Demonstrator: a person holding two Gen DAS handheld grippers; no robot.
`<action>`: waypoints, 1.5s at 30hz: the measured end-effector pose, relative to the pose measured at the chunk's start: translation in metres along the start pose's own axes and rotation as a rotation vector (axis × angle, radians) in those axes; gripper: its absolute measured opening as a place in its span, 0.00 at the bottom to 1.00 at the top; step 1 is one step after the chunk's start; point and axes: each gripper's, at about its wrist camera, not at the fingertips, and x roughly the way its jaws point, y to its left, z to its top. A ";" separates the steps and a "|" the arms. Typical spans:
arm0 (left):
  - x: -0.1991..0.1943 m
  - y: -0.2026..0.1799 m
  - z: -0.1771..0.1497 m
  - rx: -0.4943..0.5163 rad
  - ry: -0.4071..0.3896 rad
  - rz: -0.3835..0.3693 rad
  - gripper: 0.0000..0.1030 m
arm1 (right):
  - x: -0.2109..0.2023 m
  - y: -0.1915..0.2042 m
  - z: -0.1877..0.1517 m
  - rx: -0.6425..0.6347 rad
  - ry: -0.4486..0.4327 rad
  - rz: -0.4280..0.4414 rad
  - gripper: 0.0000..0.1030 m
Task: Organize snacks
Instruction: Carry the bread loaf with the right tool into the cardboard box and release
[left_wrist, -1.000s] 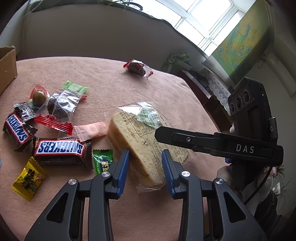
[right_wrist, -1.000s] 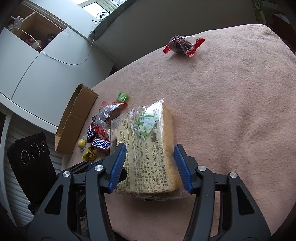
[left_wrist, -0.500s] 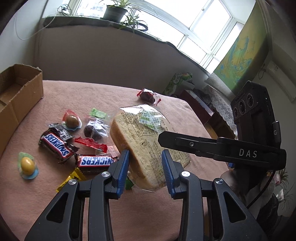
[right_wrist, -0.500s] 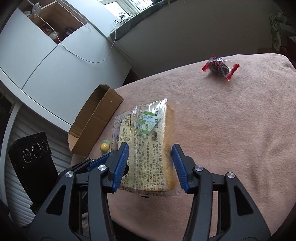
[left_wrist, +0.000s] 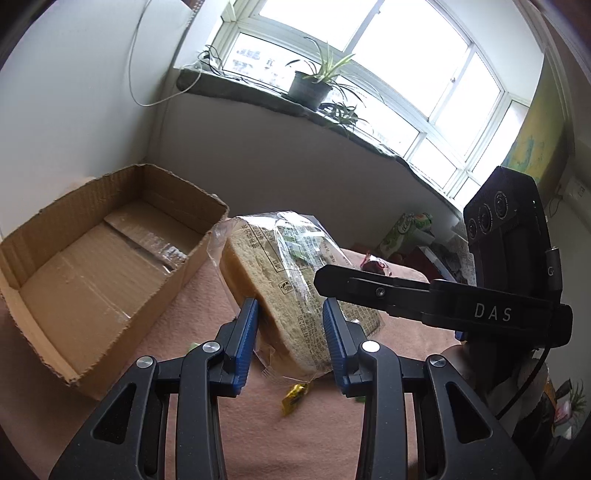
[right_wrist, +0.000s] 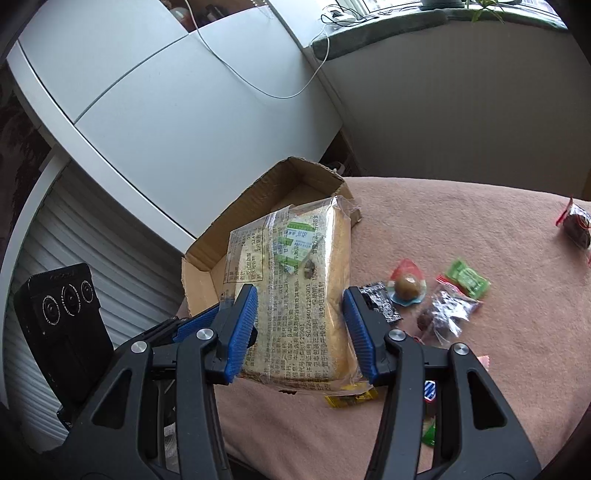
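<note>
Both grippers clamp the wrapped bread pkg (right_wrist: 295, 291): left gripper (left_wrist: 290, 341) and right gripper (right_wrist: 301, 328) part-open, pads pressing its sides. Pkg is up off the pink tablecloth (right_wrist: 461, 229), just beside the open cardboard box (left_wrist: 92, 258).

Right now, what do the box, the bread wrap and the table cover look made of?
Box: brown corrugated cardboard, matte; fluted, torn top edges show, with glossy clear tape along the floor seam.
Bread wrap: thin clear plastic film, glossy and crinkled, printed with black text and a green label.
Table cover: pink fabric, matte and slightly fuzzy, probably fleece or blanket cloth.
</note>
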 end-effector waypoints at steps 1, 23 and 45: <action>-0.002 0.007 0.001 -0.010 -0.007 0.010 0.33 | 0.007 0.007 0.003 -0.013 0.007 0.002 0.50; -0.034 0.110 0.017 -0.171 -0.085 0.158 0.33 | 0.115 0.093 0.045 -0.169 0.126 0.065 0.50; -0.028 0.137 0.013 -0.229 -0.052 0.233 0.33 | 0.141 0.084 0.053 -0.166 0.139 0.013 0.69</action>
